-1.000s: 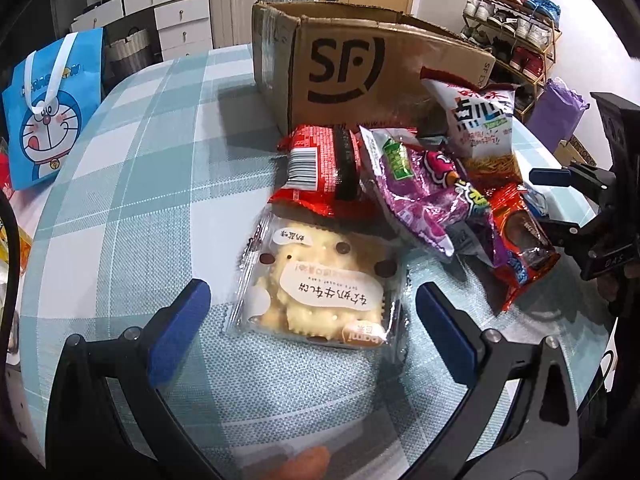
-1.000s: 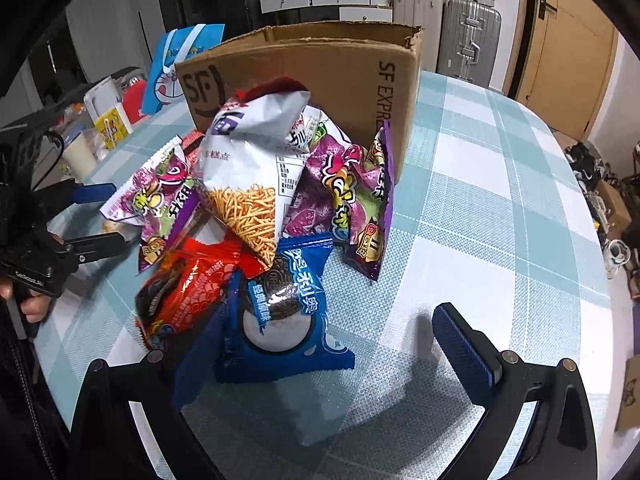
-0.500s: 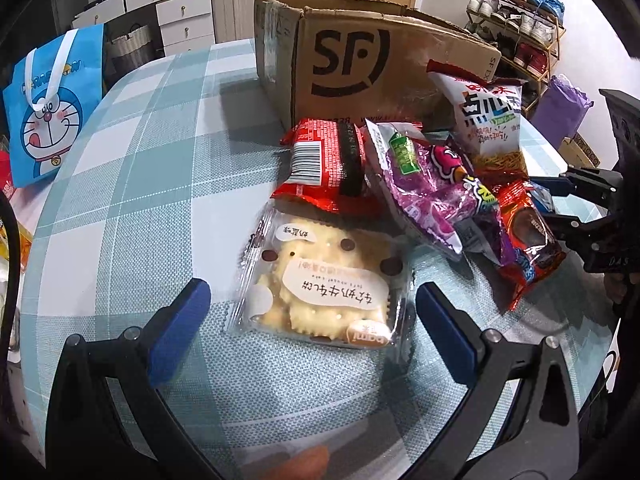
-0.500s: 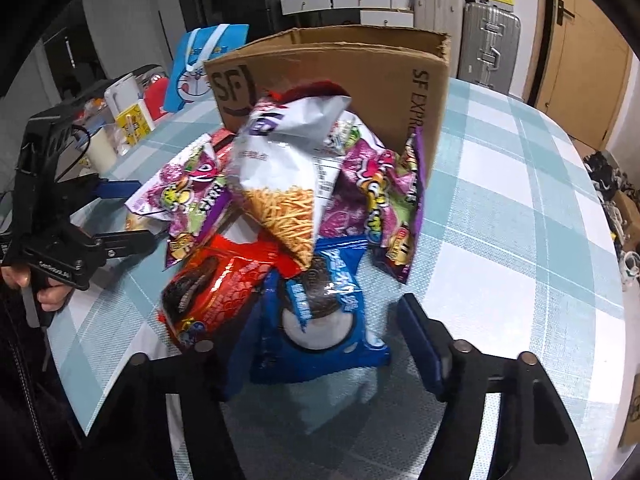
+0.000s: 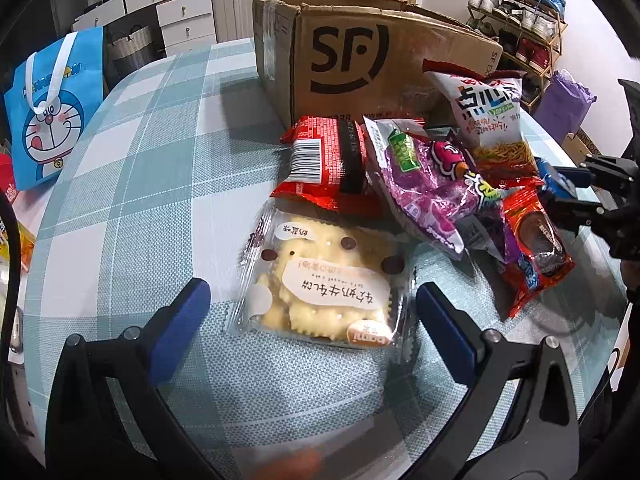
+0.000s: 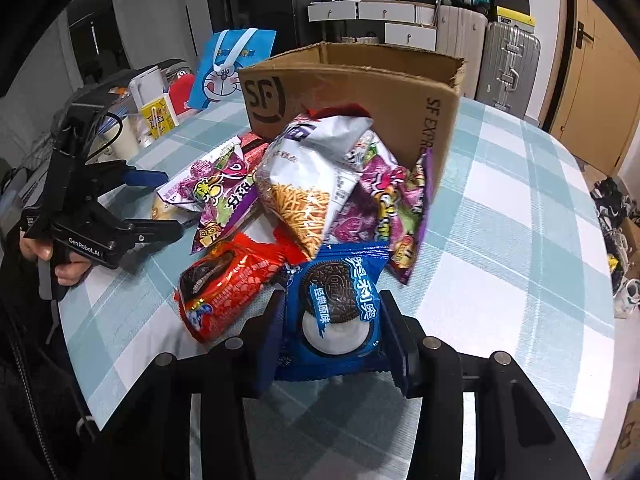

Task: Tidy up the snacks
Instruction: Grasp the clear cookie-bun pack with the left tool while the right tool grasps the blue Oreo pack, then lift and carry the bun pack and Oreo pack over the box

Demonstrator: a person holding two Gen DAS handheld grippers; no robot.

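Observation:
A pile of snack bags lies in front of an open SF cardboard box (image 6: 360,92), which also shows in the left wrist view (image 5: 360,52). My right gripper (image 6: 332,340) is shut on a blue Oreo pack (image 6: 340,308) at the near edge of the pile. A red Oreo pack (image 6: 224,284) lies just left of it. My left gripper (image 5: 312,304) is open around a clear cracker pack (image 5: 324,284) on the tablecloth, pads apart from it. A red bag (image 5: 328,160), a purple bag (image 5: 424,176) and a white noodle-snack bag (image 5: 488,116) lie behind.
A blue Doraemon bag (image 5: 52,108) stands at the table's far left edge. Cups and small boxes (image 6: 156,116) crowd the left side in the right wrist view. Checked tablecloth (image 6: 500,240) stretches right of the pile. Suitcases and drawers stand behind the table.
My right gripper moved forward and closed its fingers on the blue Oreo pack. My left gripper stayed open around the cracker pack, barely shifting.

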